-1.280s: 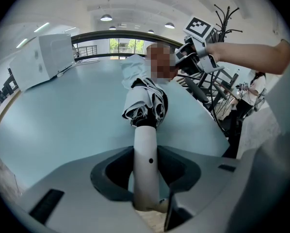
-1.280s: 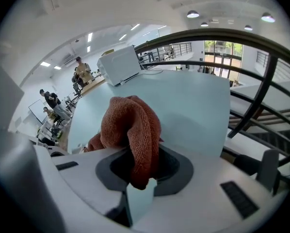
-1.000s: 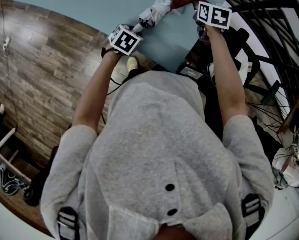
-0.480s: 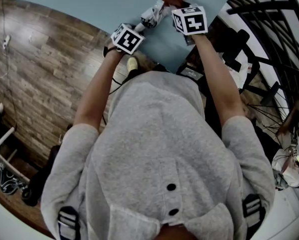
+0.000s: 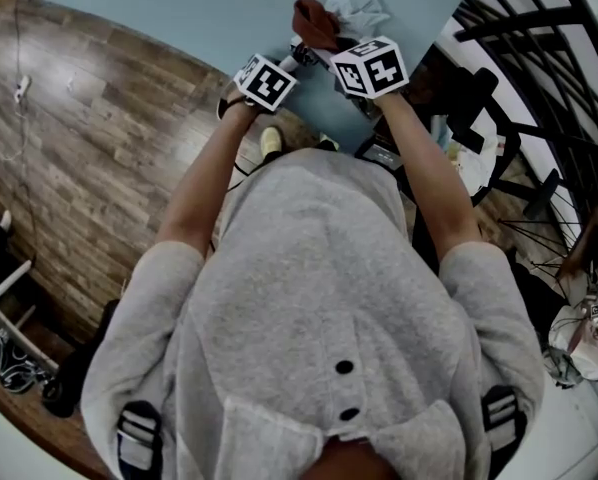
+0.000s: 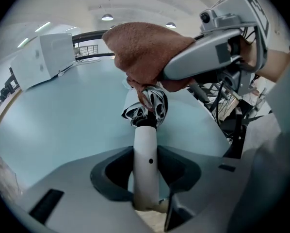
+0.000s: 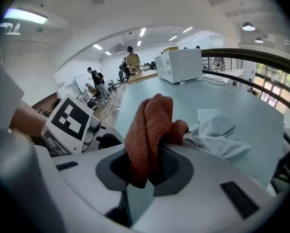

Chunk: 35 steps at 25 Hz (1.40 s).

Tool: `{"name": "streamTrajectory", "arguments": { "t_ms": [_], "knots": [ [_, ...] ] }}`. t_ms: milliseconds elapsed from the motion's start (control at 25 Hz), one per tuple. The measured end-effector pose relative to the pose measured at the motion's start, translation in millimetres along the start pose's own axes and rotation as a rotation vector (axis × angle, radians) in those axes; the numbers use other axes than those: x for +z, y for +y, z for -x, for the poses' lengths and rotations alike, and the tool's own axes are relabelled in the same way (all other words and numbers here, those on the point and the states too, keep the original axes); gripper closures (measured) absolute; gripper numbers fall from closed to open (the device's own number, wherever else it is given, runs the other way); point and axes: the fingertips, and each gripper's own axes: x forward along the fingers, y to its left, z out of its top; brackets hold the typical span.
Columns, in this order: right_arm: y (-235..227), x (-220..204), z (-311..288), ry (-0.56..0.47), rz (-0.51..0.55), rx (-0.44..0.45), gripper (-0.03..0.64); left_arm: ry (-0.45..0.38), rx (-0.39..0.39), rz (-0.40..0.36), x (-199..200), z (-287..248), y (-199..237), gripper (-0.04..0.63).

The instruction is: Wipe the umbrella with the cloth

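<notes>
A folded umbrella with a white handle [image 6: 146, 144] and black-and-white canopy [image 6: 152, 103] lies over the pale blue table [image 5: 179, 8]. My left gripper [image 6: 145, 178] is shut on the handle. A rust-brown cloth [image 7: 150, 125] sits in my right gripper [image 7: 147, 166], which is shut on it. In the left gripper view the cloth [image 6: 145, 47] drapes over the umbrella just past the handle. The head view shows the cloth [image 5: 314, 23] between both marker cubes, with crumpled pale canopy [image 5: 354, 6] beyond it. The canopy [image 7: 215, 135] also lies right of the cloth in the right gripper view.
A white boxy appliance [image 7: 179, 64] stands far back on the table. A dark curved railing [image 5: 539, 28] and a bicycle wheel [image 5: 569, 218] are at the right. Wooden floor [image 5: 79, 148] lies left. People [image 7: 132, 59] stand in the distance.
My right gripper has slid left with the cloth along the umbrella, closer to the left gripper, and has rolled. Canopy now shows beyond the cloth. The left gripper has kept still.
</notes>
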Motion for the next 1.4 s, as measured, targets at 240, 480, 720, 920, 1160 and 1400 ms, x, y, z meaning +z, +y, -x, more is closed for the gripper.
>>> {"name": "streamTrajectory", "arguments": {
  "t_ms": [240,480,720,920,1160,1400],
  "knots": [
    [-2.3,8.5,32.0,-0.087,-0.026,-0.052,0.54,-0.012,0.013,0.0,-5.9,1.2,-4.7,0.436],
    [-12.7,21.2,81.7,-0.222,-0.074,-0.167,0.54,-0.135,0.074,-0.032,3.3,23.4,1.0,0.431],
    [2.7,36.1,135.8,-0.371,-0.108,-0.311,0.54,-0.354,0.072,0.055,9.6,80.7,7.8,0.433],
    [23.6,48.0,180.6,-0.491,-0.143,-0.405,0.54,-0.636,0.043,0.142,31.1,156.9,4.8,0.434],
    [65.7,47.9,230.2,-0.576,-0.117,-0.467,0.54,-0.876,0.096,0.158,53.0,252.2,-16.6,0.569],
    [89.0,45.1,278.0,-0.693,-0.114,-0.485,0.54,-1.01,0.146,0.14,70.1,313.7,-59.6,0.58]
  ]
}}
